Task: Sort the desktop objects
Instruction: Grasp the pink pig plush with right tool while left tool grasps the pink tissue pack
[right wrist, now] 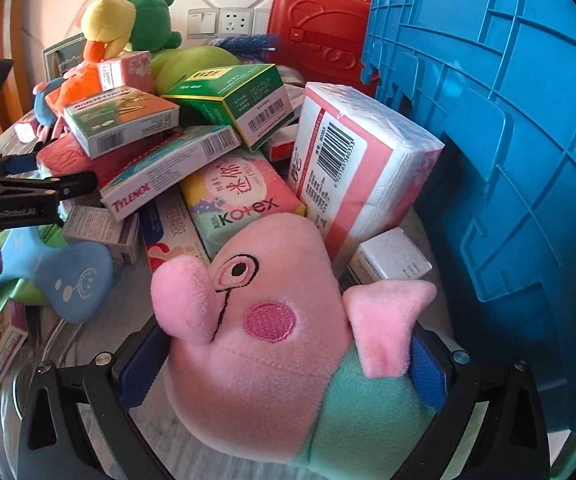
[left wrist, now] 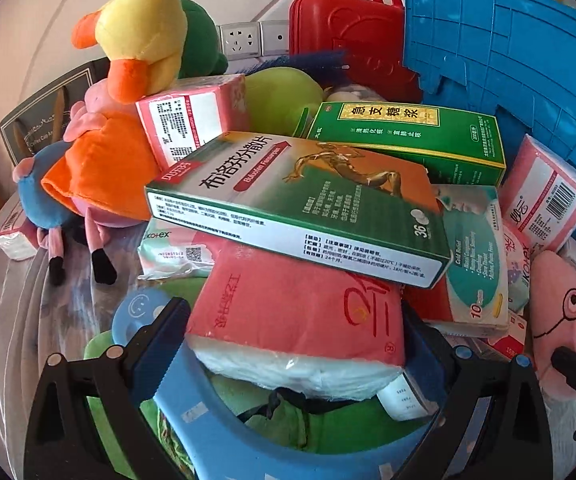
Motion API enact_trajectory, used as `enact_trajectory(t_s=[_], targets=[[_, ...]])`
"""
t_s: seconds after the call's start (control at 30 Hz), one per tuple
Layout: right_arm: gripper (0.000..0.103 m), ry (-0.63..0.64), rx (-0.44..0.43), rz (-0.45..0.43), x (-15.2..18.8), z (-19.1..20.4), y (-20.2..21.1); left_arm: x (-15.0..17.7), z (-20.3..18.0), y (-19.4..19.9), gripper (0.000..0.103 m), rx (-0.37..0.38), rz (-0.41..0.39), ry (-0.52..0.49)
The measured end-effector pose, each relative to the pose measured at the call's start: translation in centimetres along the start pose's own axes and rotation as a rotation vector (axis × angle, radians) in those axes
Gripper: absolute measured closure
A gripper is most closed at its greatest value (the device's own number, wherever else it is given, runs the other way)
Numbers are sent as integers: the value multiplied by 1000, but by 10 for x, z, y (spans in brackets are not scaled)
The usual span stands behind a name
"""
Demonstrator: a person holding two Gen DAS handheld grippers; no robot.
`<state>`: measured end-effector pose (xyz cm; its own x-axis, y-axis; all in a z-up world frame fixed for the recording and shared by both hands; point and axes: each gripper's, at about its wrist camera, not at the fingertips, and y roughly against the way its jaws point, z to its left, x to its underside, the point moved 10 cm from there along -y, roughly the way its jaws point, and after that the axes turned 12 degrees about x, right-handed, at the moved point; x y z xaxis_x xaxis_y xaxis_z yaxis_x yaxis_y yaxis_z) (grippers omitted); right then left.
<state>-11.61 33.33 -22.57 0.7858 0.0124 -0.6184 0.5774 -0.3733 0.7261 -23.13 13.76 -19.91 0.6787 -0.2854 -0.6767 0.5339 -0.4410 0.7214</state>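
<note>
Left gripper (left wrist: 293, 344) has its blue-padded fingers (left wrist: 160, 344) pressed against both sides of a pink-red plastic-wrapped tissue pack (left wrist: 299, 320), white tissue showing at its near end – clamped on it. The pack sits at the front of the pile, its far end tucked under a flat green and orange medicine box w/ a runner figure (left wrist: 299, 204), which lies tilted across the top. Behind that, a green cardboard syrup box w/ gold label (left wrist: 407, 136); to the left, a small pink and white tissue pack (left wrist: 192, 120) leaning on a plush pig in an orange dress (left wrist: 104, 172), w/ a yellow plush duck (left wrist: 144, 28) above it. Under the gripper, a blue plush piece w/ a smiley face (left wrist: 136, 312) on green fabric. Right gripper (right wrist: 288, 360) is closed around a pink plush pig w/ glasses and a mint-green body (right wrist: 272, 320) – pads at the head and neck, snout pointing left. Just behind it, a Kotex pad pack (right wrist: 244, 196) and a tall pink and white tissue pack w/ barcode (right wrist: 351, 168) standing beside a blue ribbed plastic crate (right wrist: 507, 120), which is tipped on its side at the right. A red plastic carry case (right wrist: 319, 28) stands at the back by the wall.
</note>
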Motion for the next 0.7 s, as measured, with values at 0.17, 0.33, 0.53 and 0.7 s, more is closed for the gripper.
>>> enact_trajectory(t_s=[0.17,0.33,0.53,0.7], targets=[[0,10,13,11,-4,3,-6,-6,2,-14,3,8,9,6],[3,1,10,18,-6,4,-8,-5,-1,-22,15,43,31,7],[11,-26,-7,10,-7,0,-4,-4,-2,-19,18,52,26,4],[19,-47,-25,-6,-10,-2,3,-1,-3,-11,20,59,16,5]])
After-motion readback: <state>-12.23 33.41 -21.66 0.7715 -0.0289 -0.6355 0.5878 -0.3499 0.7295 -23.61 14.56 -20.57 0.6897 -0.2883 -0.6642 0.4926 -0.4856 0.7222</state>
